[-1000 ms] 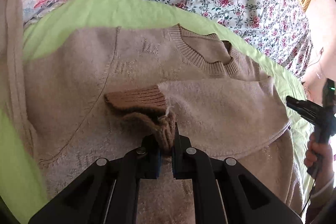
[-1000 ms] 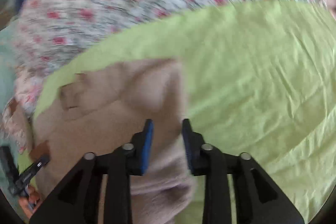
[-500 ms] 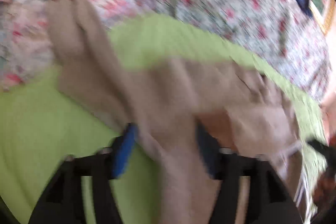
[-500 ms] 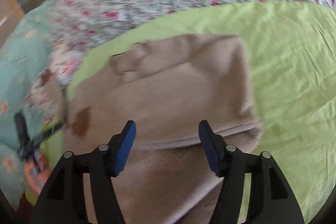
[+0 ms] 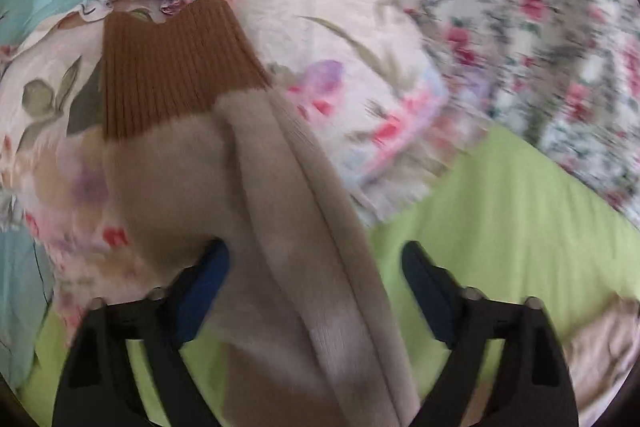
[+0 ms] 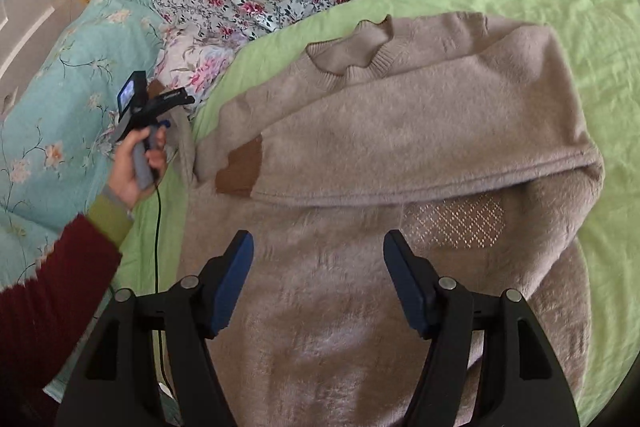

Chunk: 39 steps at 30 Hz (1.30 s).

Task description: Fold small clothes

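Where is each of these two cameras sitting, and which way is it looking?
Left wrist view: sits on the left claw, looking down along its open fingers at the sweater's outstretched sleeve and brown cuff lying over a floral pillow; nothing of the person shows.
Right wrist view: sits on the right claw, looking down over the beige sweater on the green sheet; the person's left hand and dark red sleeve show.
Shared: sweater, green sheet, floral bedding.
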Each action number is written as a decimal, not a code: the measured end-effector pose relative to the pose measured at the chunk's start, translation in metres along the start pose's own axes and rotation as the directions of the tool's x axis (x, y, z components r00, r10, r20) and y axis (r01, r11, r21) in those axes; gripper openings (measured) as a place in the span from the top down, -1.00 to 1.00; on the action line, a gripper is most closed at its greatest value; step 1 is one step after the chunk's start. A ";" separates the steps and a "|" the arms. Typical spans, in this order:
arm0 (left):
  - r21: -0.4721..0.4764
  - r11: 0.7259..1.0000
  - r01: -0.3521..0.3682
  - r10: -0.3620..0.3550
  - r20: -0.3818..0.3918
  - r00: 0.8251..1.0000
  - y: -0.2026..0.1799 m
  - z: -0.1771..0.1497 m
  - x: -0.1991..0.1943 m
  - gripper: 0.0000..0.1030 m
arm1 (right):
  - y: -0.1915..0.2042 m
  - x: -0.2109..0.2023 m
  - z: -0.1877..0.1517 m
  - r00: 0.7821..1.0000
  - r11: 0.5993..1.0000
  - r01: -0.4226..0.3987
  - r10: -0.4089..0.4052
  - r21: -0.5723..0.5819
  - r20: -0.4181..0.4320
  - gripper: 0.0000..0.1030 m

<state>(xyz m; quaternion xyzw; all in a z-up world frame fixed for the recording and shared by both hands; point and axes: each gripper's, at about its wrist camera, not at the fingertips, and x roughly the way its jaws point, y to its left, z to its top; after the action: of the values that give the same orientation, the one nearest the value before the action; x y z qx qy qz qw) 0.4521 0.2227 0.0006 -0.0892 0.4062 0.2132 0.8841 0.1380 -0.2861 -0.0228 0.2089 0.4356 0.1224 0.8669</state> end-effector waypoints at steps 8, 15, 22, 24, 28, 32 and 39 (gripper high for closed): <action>0.051 0.981 0.186 -0.190 0.112 0.975 -0.003 -0.019 -0.065 0.91 | -0.006 -0.007 -0.002 1.000 0.999 -0.003 0.002 0.037 0.029 -0.33; 0.262 0.874 0.410 -0.452 0.124 0.883 -0.086 -0.100 -0.161 0.91 | -0.009 -0.027 -0.004 0.996 0.997 -0.011 0.005 0.076 0.088 -0.32; 0.498 0.701 0.510 -0.588 -0.001 0.809 -0.208 -0.187 -0.207 0.90 | -0.044 -0.057 -0.011 0.989 0.985 0.026 -0.051 0.172 0.141 -0.32; 0.546 0.652 0.526 -0.599 -0.054 0.799 -0.236 -0.209 -0.207 0.90 | -0.056 -0.066 -0.012 0.985 0.978 0.036 -0.070 0.204 0.160 -0.32; 0.606 0.614 0.505 -0.554 -0.124 0.823 -0.271 -0.247 -0.191 0.81 | -0.075 -0.074 -0.012 0.981 0.967 0.046 -0.092 0.252 0.172 -0.32; 0.616 0.587 0.525 -0.516 -0.215 0.829 -0.279 -0.266 -0.170 0.38 | -0.076 -0.070 -0.004 0.981 0.968 0.047 -0.091 0.246 0.172 -0.33; 0.572 0.644 0.509 -0.488 -0.206 0.848 -0.223 -0.284 -0.180 -0.57 | -0.039 -0.034 0.036 0.990 0.992 0.018 -0.035 0.121 0.140 -0.33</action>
<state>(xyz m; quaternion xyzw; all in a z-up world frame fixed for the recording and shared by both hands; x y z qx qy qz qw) 0.2547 -0.1249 -0.0529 0.0871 0.4266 -0.1814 0.8818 0.1481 -0.3430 0.0019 0.2629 0.3824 0.0695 0.8831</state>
